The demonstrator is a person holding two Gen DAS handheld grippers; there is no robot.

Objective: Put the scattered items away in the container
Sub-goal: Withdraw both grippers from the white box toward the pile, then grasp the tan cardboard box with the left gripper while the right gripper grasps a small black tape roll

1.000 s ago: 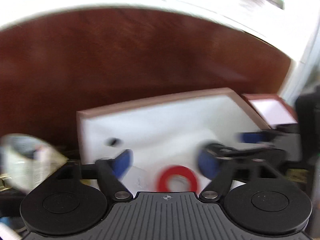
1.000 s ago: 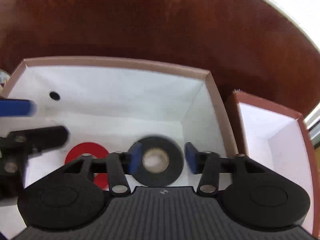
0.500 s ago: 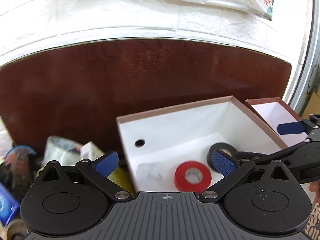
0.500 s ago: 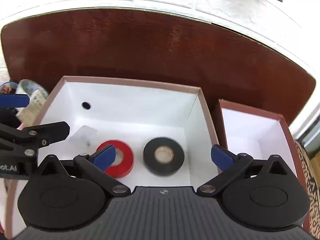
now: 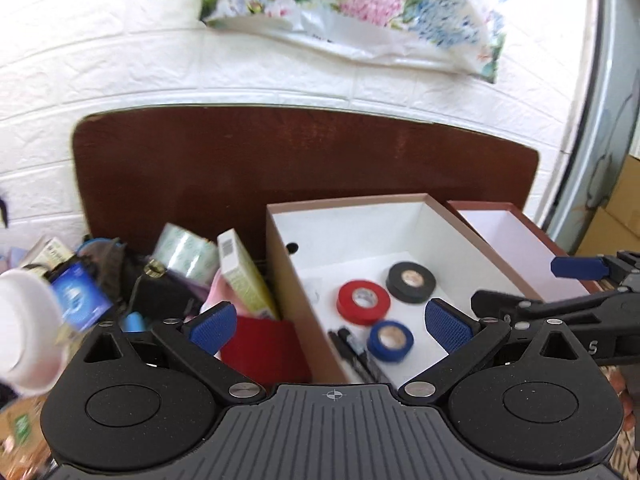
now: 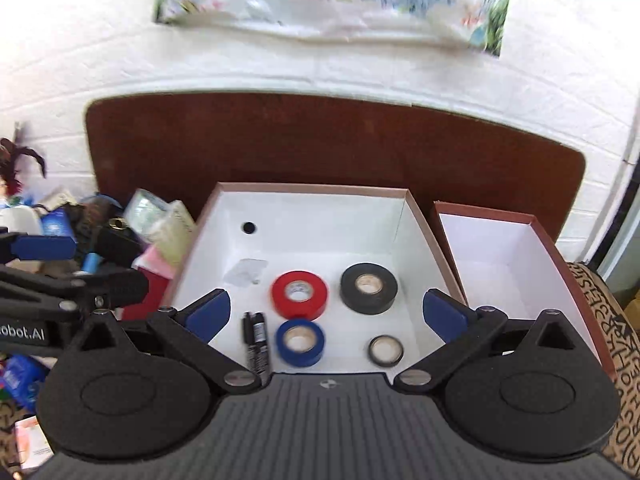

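Both grippers have pulled back and up since the earlier frames, so the whole white-lined cardboard box (image 6: pixel 312 208) and the wall behind it now show. Left gripper (image 5: pixel 332 322) stands wide and empty above the box's left wall; right gripper (image 6: pixel 326 312) is likewise wide and empty above the box's near edge.

Inside the box, a red tape roll (image 6: pixel 299 294) lies near the middle, with a black tape roll (image 6: pixel 369 288) just to its right. A blue tape roll (image 6: pixel 300 342) sits just in front of the red one, a black marker (image 6: pixel 256 340) at the blue roll's left, and a small black-rimmed roll (image 6: pixel 386 350) to its right.

Left of the box lies a heap of clutter: a clear tape roll (image 5: pixel 186 252), a yellow carton (image 5: pixel 244 276) leaning on the box wall and a red pouch (image 5: pixel 266 350). Right of the box stands its lid (image 6: pixel 520 256), open side up.
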